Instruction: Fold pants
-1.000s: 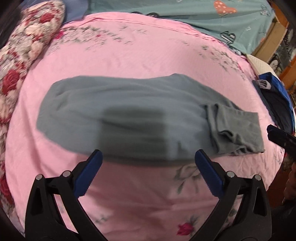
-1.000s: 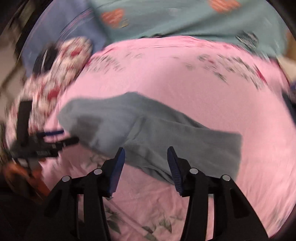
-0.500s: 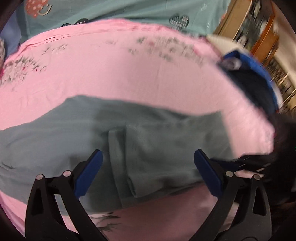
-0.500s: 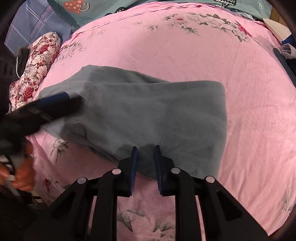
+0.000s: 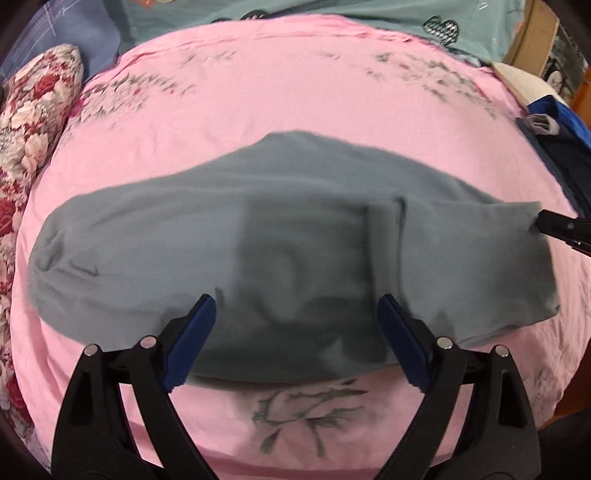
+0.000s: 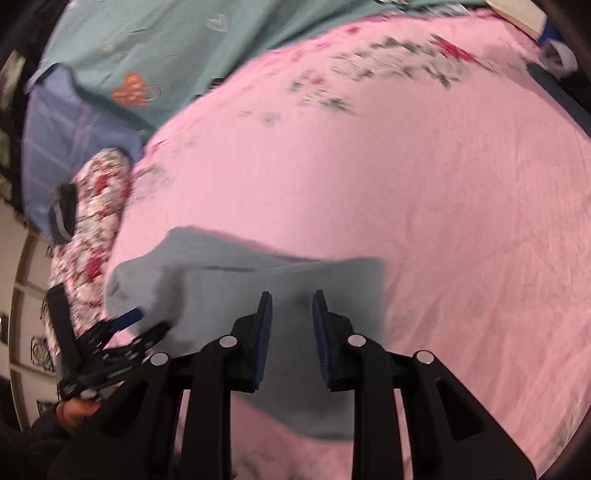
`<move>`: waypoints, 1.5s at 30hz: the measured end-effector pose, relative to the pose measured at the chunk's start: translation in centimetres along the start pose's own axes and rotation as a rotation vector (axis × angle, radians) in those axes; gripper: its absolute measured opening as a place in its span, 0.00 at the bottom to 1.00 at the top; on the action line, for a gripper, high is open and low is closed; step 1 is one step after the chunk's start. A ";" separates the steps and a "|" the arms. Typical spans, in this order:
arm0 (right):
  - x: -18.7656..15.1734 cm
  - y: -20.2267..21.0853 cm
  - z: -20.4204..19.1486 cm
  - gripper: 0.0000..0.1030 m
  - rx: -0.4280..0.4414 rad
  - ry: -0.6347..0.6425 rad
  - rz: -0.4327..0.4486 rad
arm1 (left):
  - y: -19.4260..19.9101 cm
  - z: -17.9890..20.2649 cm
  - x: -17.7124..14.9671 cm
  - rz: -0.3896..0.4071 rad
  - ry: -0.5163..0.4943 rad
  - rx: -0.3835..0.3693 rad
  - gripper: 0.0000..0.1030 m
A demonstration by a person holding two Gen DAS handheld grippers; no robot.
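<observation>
Since half a second earlier your right tongs had parted from a near-closed pinch to a narrow gap, and the left tongs had drawn back, so the whole pants showed again rather than only the folded end.

The pants lay flat across the pink bed, long side running left to right, nearer the near edge than the far one. At their right end a folded flap lay on top, its edge showing as a seam right of centre.

Your left tongs were wide open, holding nothing, their blue pads over the near edge of the pants; whether they touched the cloth could not be told.

Your right tongs were slightly open over the right end of the pants, with cloth visible between the pads; the blurred view did not show any grip. In the left view their tip sat at the far right corner of the pants.

A floral pillow lay along the left side, a teal sheet beyond the far edge, and dark blue clothes at the right.
</observation>
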State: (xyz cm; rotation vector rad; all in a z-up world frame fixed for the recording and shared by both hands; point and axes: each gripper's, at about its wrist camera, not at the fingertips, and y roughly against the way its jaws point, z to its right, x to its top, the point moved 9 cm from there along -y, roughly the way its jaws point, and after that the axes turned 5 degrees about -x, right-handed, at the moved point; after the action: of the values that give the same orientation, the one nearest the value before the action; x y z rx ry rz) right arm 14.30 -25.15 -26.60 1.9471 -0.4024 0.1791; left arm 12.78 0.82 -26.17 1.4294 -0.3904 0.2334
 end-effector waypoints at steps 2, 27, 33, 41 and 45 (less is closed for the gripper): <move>0.1 -0.7 0.5 0.20 0.030 -0.030 -0.008 | -0.4 -0.4 -0.5 -0.033 0.008 0.028 0.88; -0.8 -6.8 -17.5 0.05 0.077 0.832 -0.100 | 1.6 6.4 -0.8 0.022 -0.002 -0.273 0.63; -0.1 -5.1 -19.3 0.03 0.133 0.825 -0.068 | 1.3 5.2 -0.8 0.022 0.096 -0.305 0.25; -1.6 -6.0 -21.3 0.03 0.200 0.859 -0.099 | 2.9 3.6 -2.2 0.049 0.147 -0.284 0.22; -1.9 -7.7 -20.3 0.03 0.183 0.845 -0.127 | 1.6 1.9 -2.9 0.004 0.224 -0.265 0.23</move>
State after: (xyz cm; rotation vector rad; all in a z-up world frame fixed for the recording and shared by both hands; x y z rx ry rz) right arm 16.50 -3.49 -25.71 1.8696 0.3035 0.9351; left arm 9.27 -0.61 -25.71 1.1290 -0.2307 0.3287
